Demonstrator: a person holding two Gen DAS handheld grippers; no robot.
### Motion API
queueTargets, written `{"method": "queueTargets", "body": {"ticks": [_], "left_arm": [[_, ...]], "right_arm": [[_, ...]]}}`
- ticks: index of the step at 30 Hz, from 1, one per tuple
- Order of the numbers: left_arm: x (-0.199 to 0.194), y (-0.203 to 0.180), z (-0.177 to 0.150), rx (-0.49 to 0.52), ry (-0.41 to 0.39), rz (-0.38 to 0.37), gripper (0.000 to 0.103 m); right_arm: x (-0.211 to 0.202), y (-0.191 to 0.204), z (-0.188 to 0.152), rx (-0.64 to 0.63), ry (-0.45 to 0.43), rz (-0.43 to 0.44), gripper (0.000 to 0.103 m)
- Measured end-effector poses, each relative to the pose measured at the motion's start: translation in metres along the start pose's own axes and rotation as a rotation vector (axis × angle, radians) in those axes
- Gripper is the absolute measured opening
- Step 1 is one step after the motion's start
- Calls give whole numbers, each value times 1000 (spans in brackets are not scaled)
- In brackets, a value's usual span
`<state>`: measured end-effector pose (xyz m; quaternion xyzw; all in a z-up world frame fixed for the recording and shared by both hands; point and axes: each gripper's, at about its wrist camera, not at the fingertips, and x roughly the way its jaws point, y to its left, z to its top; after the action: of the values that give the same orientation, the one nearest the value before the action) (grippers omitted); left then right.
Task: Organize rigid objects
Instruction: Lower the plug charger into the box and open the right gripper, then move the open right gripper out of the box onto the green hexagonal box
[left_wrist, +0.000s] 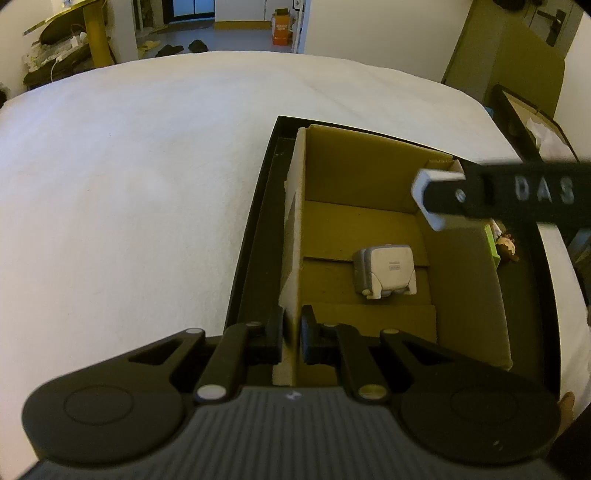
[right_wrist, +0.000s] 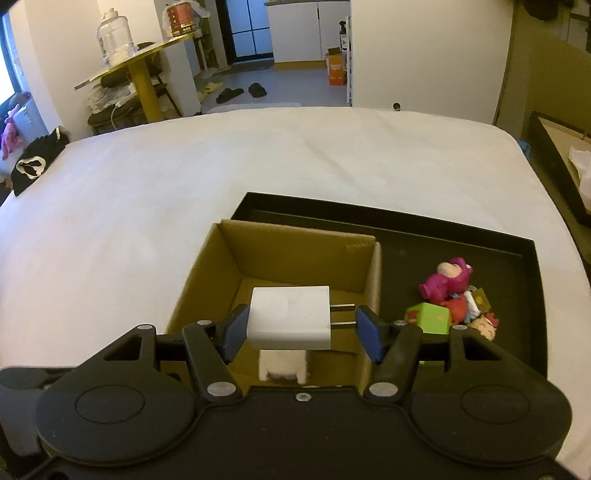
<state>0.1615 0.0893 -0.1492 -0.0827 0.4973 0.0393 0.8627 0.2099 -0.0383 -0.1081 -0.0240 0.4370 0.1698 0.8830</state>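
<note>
A brown cardboard box (left_wrist: 369, 177) (right_wrist: 295, 251) sits in the left part of a black tray (left_wrist: 255, 206) (right_wrist: 461, 236) on a white bed. My left gripper (left_wrist: 293, 336) is shut on the box's left wall (left_wrist: 295, 236). A small white-grey gadget (left_wrist: 386, 271) (right_wrist: 283, 365) lies on the box floor. My right gripper (right_wrist: 300, 328) is above the box; its blue pads (right_wrist: 236, 328) touch a white plug charger (right_wrist: 290, 317) on the left and the prong tips on the right. In the left wrist view the charger (left_wrist: 436, 199) shows at a finger's tip.
Small toys lie in the tray's right part: a pink bear (right_wrist: 447, 280), a green cube (right_wrist: 430, 317) and several others. A second black tray (right_wrist: 561, 162) stands right of the bed. A yellow table (right_wrist: 136, 70) stands beyond the bed.
</note>
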Motion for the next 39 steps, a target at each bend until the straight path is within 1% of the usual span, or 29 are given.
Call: {"method": "queueTargets", "body": {"ticks": [4, 8, 14, 22, 27, 31, 33, 39], "left_arm": [[0, 3, 0, -15, 1, -9, 9], [-1, 2, 0, -15, 1, -11, 9], [-1, 2, 1, -20, 5, -1, 9], [-1, 0, 5, -20, 19, 15, 9], [-2, -4, 7, -15, 26, 32, 9], [-2, -7, 8, -17, 37, 51, 9], [-2, -9, 10, -16, 43, 61, 10], [-4, -19, 13, 10, 46, 110, 10]], "right_arm": [[0, 7, 10, 15, -15, 24, 62], [-3, 8, 14, 11, -20, 25, 66], [-8, -1, 6, 25, 14, 23, 67], [-17, -12, -1, 38, 18, 28, 74], [-21, -26, -6, 58, 11, 17, 78], [-23, -39, -9, 72, 9, 11, 79], [-24, -45, -11, 81, 9, 9, 81], [-25, -70, -18, 101, 5, 14, 82]]}}
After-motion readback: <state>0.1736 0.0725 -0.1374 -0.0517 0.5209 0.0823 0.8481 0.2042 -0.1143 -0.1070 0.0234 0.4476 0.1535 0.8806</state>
